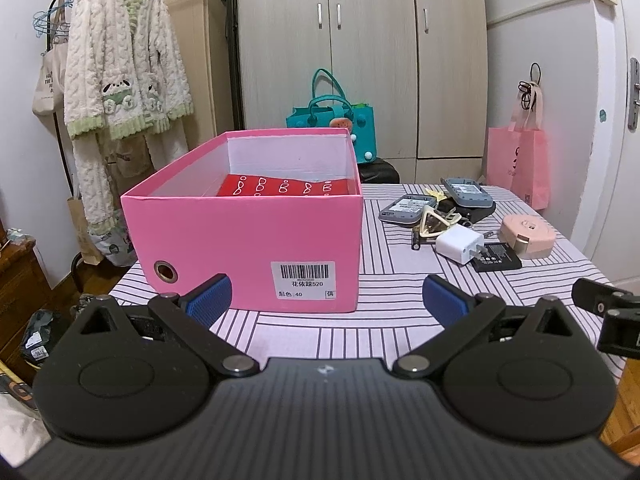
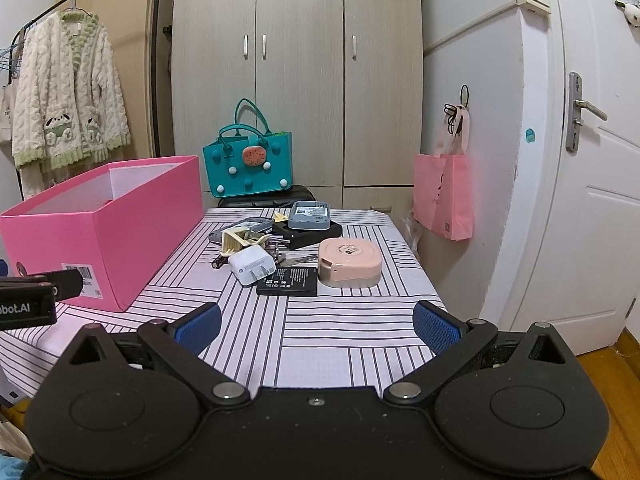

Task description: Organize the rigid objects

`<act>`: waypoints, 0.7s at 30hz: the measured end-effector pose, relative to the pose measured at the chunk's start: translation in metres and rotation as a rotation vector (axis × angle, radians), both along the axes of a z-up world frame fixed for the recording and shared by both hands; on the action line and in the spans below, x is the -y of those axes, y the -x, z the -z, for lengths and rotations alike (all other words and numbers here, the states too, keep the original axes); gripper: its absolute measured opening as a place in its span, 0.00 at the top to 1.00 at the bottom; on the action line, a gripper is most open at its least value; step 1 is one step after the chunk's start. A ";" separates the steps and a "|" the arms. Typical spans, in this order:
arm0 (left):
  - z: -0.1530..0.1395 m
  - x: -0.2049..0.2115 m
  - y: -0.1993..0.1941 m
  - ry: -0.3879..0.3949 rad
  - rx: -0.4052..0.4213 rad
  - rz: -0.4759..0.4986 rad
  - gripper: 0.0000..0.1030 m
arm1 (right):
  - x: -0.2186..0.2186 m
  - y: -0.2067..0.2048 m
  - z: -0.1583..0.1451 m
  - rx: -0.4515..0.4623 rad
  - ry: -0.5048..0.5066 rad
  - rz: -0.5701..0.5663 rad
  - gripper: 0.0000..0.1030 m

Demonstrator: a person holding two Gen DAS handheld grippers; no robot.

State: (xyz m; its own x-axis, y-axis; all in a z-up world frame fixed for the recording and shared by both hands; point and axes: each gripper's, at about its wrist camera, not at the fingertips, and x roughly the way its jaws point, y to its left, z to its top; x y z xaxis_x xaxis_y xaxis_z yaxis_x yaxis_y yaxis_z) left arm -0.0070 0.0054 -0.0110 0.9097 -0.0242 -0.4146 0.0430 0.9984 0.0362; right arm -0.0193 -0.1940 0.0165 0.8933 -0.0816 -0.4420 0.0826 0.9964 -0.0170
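The table (image 2: 320, 320), draped in a striped cloth, carries everything, and its near half is bare, which leaves both claws room to approach. The biggest thing on it is the pink box (image 1: 248, 232), lidless and standing at the left side, its open top ready to take whatever gets sorted; a red patterned box (image 1: 280, 189) already lies flat inside it on the bottom.

To the right of the pink box, well apart from it, the loose rigid objects sit heaped in one cluster, probably tipped out together. Largest there is the rounded pink case (image 2: 349, 262), touching the flat black battery (image 2: 288, 282). The white charger plug (image 2: 252, 265) lies partly on that battery, prongs toward the camera. Behind are two grey devices (image 2: 310, 216), one resting on a black block, plus a cream clip (image 2: 234, 242) and some keys, too tangled to count.

The left claw (image 1: 326, 296) hangs low before the pink box, fingers spread wide, holding nothing. The right claw (image 2: 318, 322) faces the cluster, likewise spread and empty, so it seems placed for the first pick; the plug or the pink case looks nearest.
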 end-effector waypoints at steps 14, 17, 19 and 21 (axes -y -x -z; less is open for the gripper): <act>0.001 0.000 0.000 0.005 -0.001 0.015 0.00 | 0.001 0.000 0.002 -0.002 0.000 -0.001 0.00; 0.002 -0.001 -0.002 0.020 -0.010 0.010 0.00 | 0.001 -0.001 0.002 -0.001 -0.002 -0.006 0.00; 0.003 -0.002 -0.004 0.024 -0.020 0.002 0.00 | 0.004 -0.002 0.005 0.010 -0.010 -0.019 0.00; 0.004 -0.003 -0.007 0.025 -0.029 0.001 0.00 | 0.006 -0.002 0.007 0.037 -0.025 -0.040 0.00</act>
